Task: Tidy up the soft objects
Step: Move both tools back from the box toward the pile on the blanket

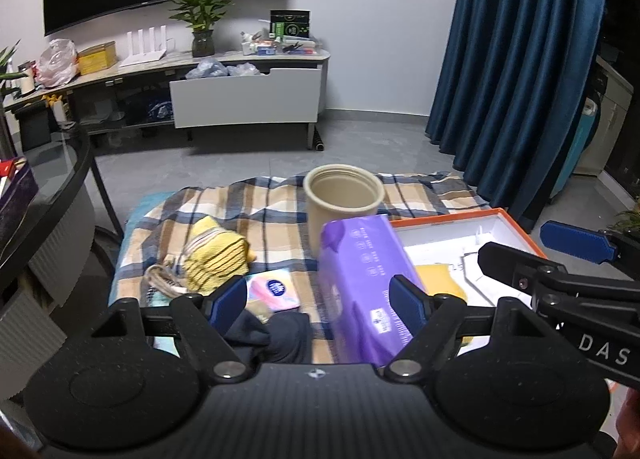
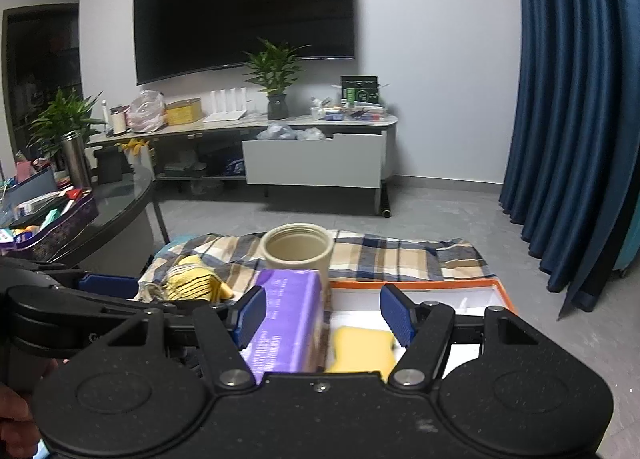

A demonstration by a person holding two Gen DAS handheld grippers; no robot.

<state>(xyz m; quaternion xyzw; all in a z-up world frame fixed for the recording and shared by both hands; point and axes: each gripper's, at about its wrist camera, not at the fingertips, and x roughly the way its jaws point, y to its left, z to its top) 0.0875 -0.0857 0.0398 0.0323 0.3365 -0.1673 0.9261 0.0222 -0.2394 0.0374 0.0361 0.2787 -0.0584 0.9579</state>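
Observation:
A purple tissue pack [image 1: 360, 279] [image 2: 288, 323] leans against the orange-rimmed white box [image 1: 496, 219] [image 2: 472, 291], in which a yellow sponge [image 1: 440, 279] [image 2: 360, 351] lies. My left gripper [image 1: 318, 301] is open above the plaid cloth [image 1: 272, 215]; its right pad overlaps the pack, while its left pad stands well away from it. My right gripper [image 2: 323, 315] is open too, over the pack and the sponge, gripping nothing. A yellow striped towel [image 1: 216, 255], a pink tissue packet [image 1: 272, 293] and a dark cloth [image 1: 280, 335] lie on the plaid cloth.
A beige open jar [image 1: 342, 203] stands upright behind the pack. A coil of cord [image 1: 164, 279] lies left of the towel. A dark glass table [image 1: 48, 187] is at the left, blue curtains [image 1: 520, 79] at the right, a TV cabinet [image 1: 240, 95] at the far wall.

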